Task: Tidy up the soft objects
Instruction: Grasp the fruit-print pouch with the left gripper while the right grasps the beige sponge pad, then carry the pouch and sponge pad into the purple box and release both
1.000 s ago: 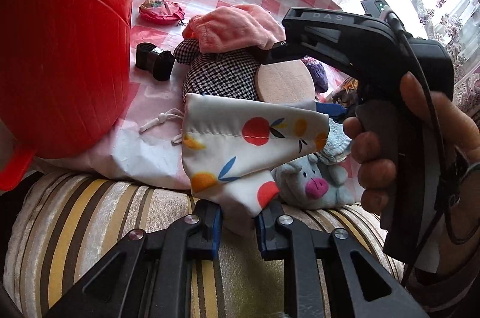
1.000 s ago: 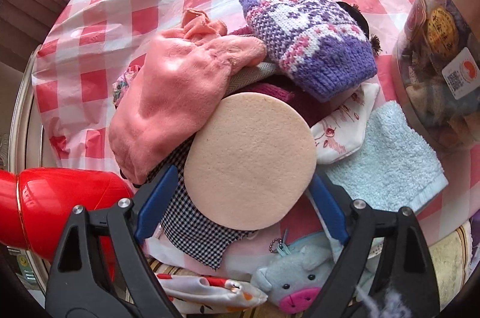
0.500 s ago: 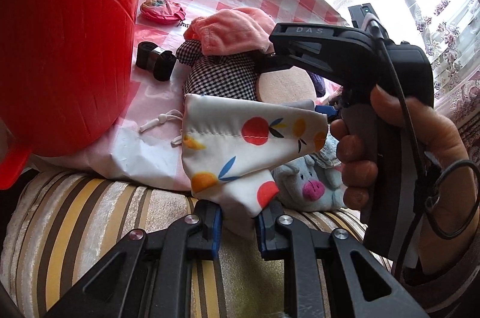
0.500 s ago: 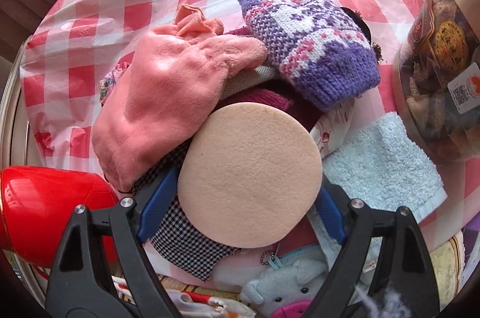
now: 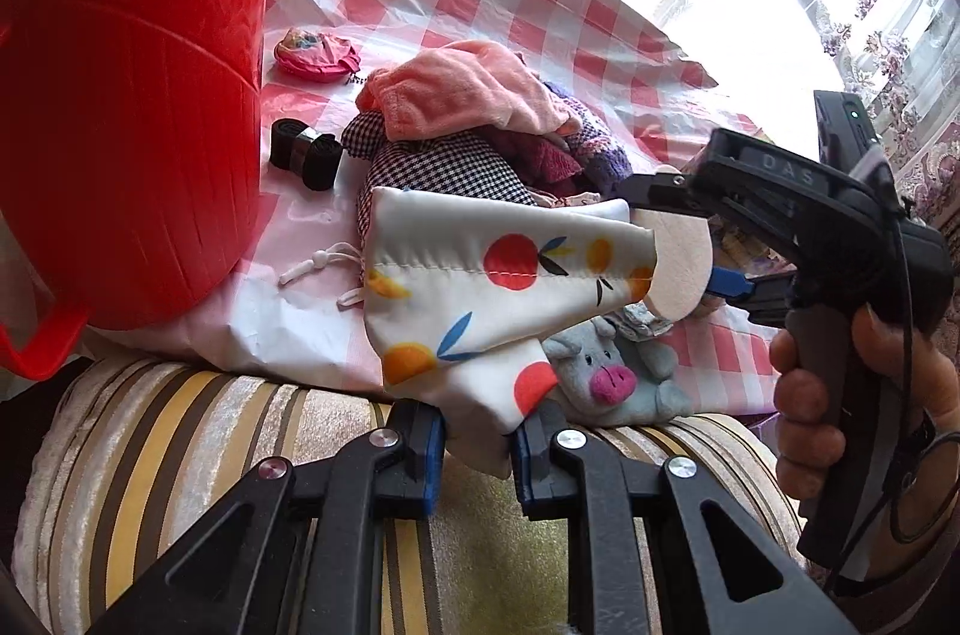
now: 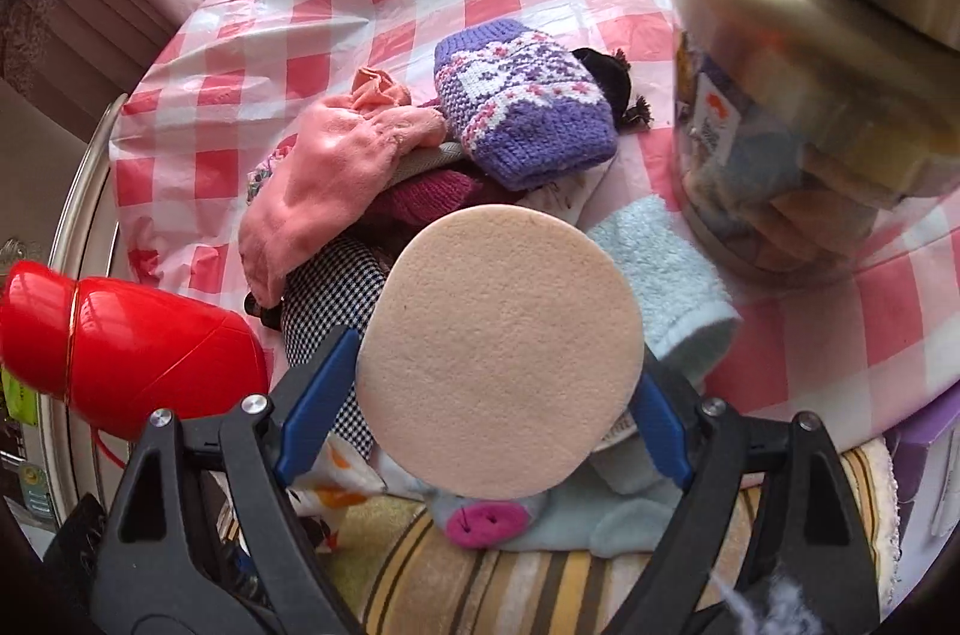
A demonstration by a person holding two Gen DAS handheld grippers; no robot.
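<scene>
The right gripper [image 6: 489,425] has its jaws spread wide and pressed on the rim of the round beige sponge [image 6: 501,350], held above the pile of soft things near the bench's front edge. The left gripper [image 5: 477,446] pinches, jaws nearly together, the bottom corner of the fruit-print drawstring pouch [image 5: 480,287]. This looks like the bagging step; next the sponge likely needs guiding into the pouch mouth.
</scene>
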